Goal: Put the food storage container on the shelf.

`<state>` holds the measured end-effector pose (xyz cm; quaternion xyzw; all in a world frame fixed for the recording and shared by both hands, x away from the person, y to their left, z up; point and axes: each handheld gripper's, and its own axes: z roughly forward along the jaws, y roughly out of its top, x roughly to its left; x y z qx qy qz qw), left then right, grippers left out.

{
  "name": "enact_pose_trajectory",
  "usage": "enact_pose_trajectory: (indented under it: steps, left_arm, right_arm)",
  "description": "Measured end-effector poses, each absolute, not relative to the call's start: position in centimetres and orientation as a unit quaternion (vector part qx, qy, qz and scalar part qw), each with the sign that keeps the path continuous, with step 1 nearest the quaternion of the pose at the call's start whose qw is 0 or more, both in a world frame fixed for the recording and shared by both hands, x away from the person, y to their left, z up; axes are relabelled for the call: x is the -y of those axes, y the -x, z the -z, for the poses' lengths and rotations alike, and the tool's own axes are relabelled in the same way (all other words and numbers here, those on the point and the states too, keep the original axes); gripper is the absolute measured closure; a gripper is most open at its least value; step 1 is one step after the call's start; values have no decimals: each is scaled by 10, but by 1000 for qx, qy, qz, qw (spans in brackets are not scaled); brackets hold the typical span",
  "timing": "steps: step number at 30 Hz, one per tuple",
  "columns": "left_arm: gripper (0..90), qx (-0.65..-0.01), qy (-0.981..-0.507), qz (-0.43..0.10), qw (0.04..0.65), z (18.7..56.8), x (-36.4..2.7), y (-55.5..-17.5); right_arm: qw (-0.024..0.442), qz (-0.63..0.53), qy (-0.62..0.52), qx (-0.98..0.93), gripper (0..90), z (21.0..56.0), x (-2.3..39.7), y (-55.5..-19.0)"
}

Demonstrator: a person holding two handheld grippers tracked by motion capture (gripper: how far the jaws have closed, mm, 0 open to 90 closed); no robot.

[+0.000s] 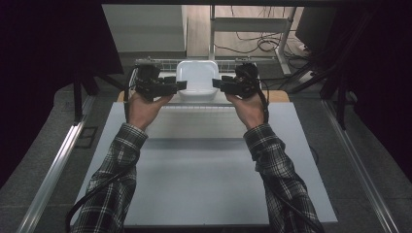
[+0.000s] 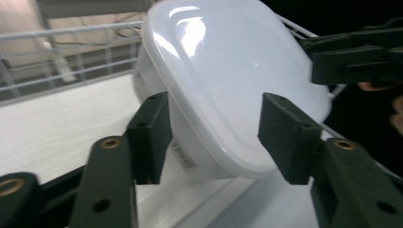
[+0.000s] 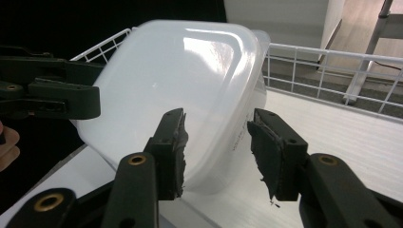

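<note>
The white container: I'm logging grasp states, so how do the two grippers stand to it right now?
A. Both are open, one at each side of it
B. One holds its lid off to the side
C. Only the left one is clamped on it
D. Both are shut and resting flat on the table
A: the left gripper and right gripper flank the white container, and each gripper view shows open jaws straddling its rim.

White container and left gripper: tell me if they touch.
Cannot tell. In the left gripper view the open fingers straddle the white container's rim; neither contact nor gap shows plainly there.
</note>
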<state>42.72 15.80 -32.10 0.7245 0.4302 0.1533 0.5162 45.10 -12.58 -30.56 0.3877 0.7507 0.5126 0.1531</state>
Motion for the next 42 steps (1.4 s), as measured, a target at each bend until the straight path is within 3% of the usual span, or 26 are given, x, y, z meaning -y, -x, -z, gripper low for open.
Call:
enact_pose_trajectory:
  steps: [13, 28, 32, 42]
  left_arm:
    - [385, -438, -707, -176, 526, 312, -160, -429]
    - [216, -389, -735, -139, 537, 317, -159, -402]
    - [147, -369, -750, -151, 528, 322, -155, -395]
    - [112, -344, -772, -198, 497, 334, -149, -376]
  right_arm:
    - [173, -511, -393, -744, 534, 304, 122, -454]
    - [165, -518, -363, -756, 289, 305, 128, -437]
    - [164, -516, -354, -762, 235, 309, 129, -434]
    - [164, -512, -334, -774, 143, 318, 133, -421]
